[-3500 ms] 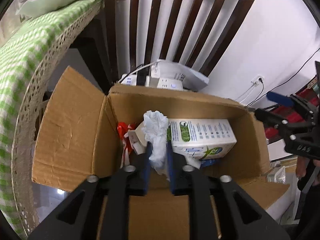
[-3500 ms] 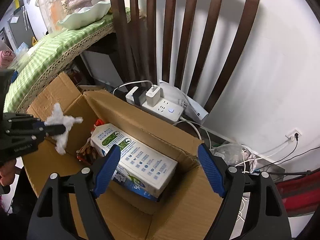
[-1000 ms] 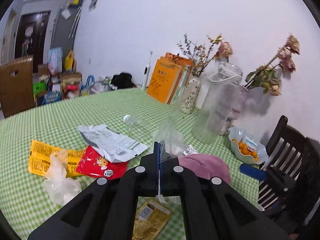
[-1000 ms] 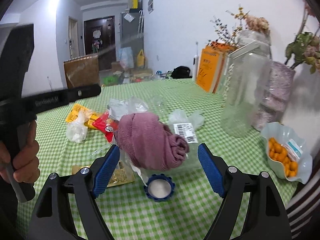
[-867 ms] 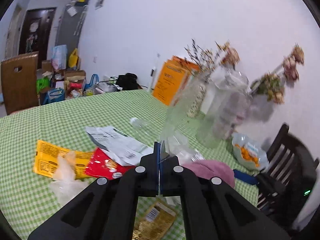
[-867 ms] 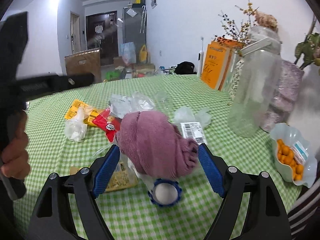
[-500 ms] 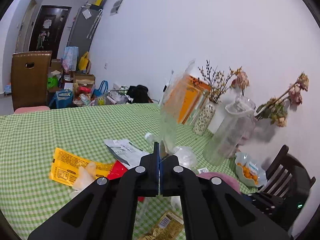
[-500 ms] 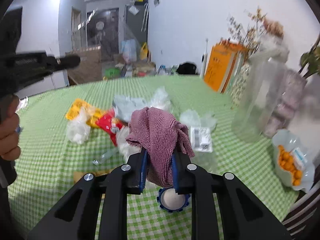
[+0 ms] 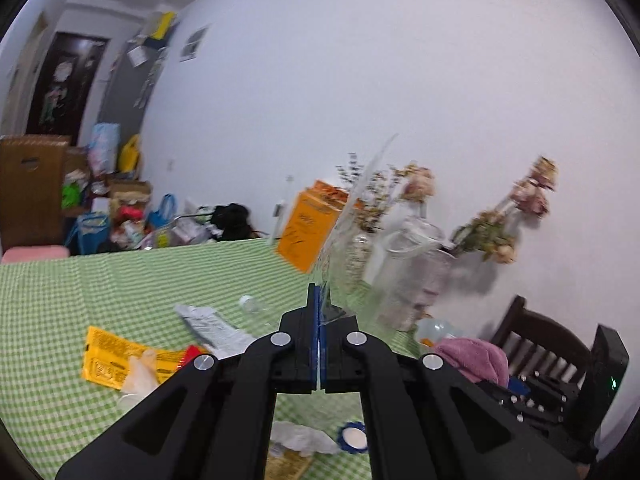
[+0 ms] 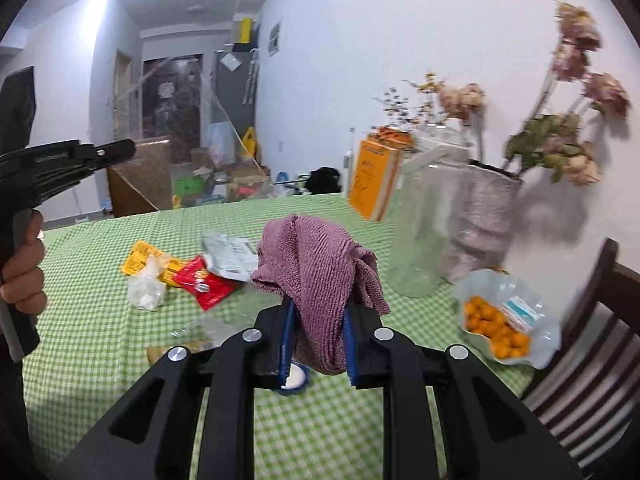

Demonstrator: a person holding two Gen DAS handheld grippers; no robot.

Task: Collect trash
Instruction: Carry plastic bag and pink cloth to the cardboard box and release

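1. Trash lies scattered on the green checked table (image 10: pixel 100 340): a yellow packet (image 10: pixel 138 262), a crumpled clear bag (image 10: pixel 146 292), a red wrapper (image 10: pixel 202 280), a grey foil pouch (image 10: pixel 228 256), and nearer the camera a brown packet (image 10: pixel 182 350) and a blue cap (image 10: pixel 294 378).
2. The left gripper (image 9: pixel 319 320) is closed on a thin sheet of clear plastic (image 9: pixel 356 216), which stands up above the jaws, clear of the table.
3. The right gripper (image 10: pixel 318 344) is clamped on a mauve cloth (image 10: pixel 320 276); the cloth bunches above the pads and hangs between them, lifted off the table.
4. Judging by what remains, the task looks well short of done: two items are in hand, while at least six pieces wait on the table, and no bin shows in either view.
5. Containers, left to right: a clear glass jar (image 10: pixel 424 220) that looks empty, a vase (image 10: pixel 480 216) of dried flowers, and a pale wavy bowl (image 10: pixel 532 344) holding orange snacks and a small packet.
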